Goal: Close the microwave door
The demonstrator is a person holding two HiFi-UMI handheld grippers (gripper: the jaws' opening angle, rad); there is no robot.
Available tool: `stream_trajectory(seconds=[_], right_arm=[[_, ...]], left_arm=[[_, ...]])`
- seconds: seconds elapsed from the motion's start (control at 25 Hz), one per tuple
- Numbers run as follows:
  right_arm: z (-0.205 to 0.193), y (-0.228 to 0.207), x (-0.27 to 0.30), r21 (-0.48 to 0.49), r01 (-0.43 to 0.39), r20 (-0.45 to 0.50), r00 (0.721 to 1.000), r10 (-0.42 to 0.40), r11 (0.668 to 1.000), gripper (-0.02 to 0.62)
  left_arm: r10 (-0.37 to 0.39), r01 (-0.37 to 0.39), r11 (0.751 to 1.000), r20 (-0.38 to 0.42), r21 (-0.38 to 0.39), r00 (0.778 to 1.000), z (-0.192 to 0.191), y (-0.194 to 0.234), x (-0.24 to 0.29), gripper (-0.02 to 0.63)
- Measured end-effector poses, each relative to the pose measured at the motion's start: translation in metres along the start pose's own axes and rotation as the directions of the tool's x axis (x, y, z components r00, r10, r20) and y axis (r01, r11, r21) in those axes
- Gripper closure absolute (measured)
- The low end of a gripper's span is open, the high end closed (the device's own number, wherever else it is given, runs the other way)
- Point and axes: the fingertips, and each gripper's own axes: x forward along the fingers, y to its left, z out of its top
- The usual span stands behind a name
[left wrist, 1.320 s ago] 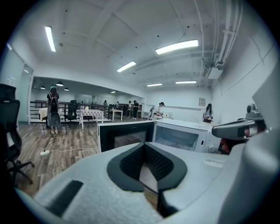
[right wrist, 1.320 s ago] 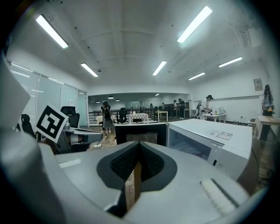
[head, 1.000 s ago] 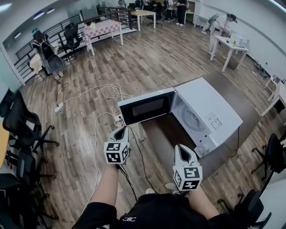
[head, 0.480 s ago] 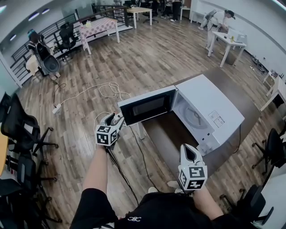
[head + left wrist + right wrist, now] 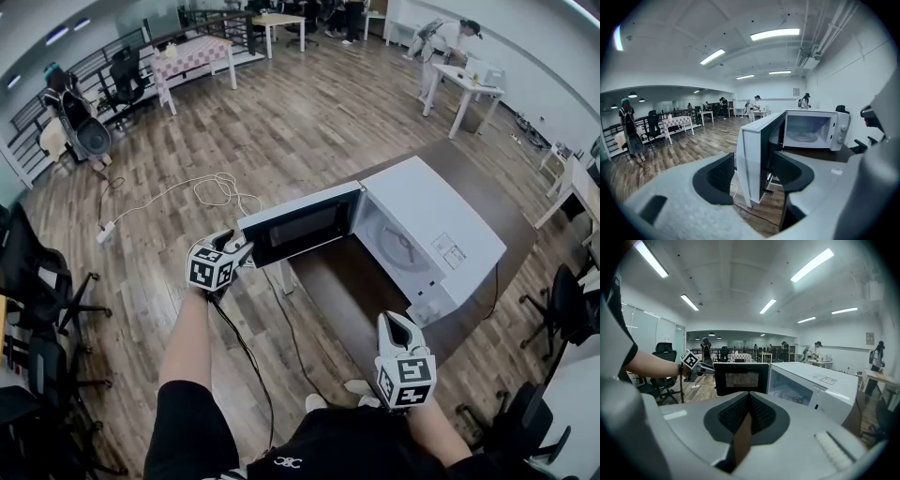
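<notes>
left gripper (image 5: 240, 253) fingers, just opened wide, straddle the microwave door (image 5: 298, 225) edge (right gripper (image 5: 394, 323) fingers pressed together).

The left gripper (image 5: 753, 164) has just been opening its jaws. They stand wide apart, with the free edge of the microwave door (image 5: 749, 150) upright between them and neither pad pressing on it. Beyond, the white microwave (image 5: 836, 131) stands open on a dark desk (image 5: 815, 154).

Left gripper (image 5: 241, 251) moved, opening astride microwave door (image 5: 300, 225) edge.
</notes>
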Motion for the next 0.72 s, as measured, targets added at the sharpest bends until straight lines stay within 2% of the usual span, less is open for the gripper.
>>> stream_trajectory(seconds=[0.28, 0.44, 0.72], right_arm=[[-0.002, -0.006, 0.002, -0.002, 0.014, -0.012, 1.000, -0.014, 1.000, 0.586], [-0.003, -0.011, 0.003, -0.002, 0.016, -0.017, 1.000, -0.017, 1.000, 0.586], [-0.007, -0.019, 0.007, 0.002, 0.015, -0.021, 1.000, -0.015, 1.000, 0.586]], left_arm=[[-0.018, 0.019, 0.998, -0.017, 0.054, 1.000, 0.020, 0.011, 0.012, 0.325], [-0.039, 0.043, 0.996, -0.046, 0.080, 0.998, 0.021, 0.007, 0.016, 0.358], [-0.021, 0.025, 0.995, -0.047, 0.092, 0.999, 0.018, 0.001, 0.017, 0.360]])
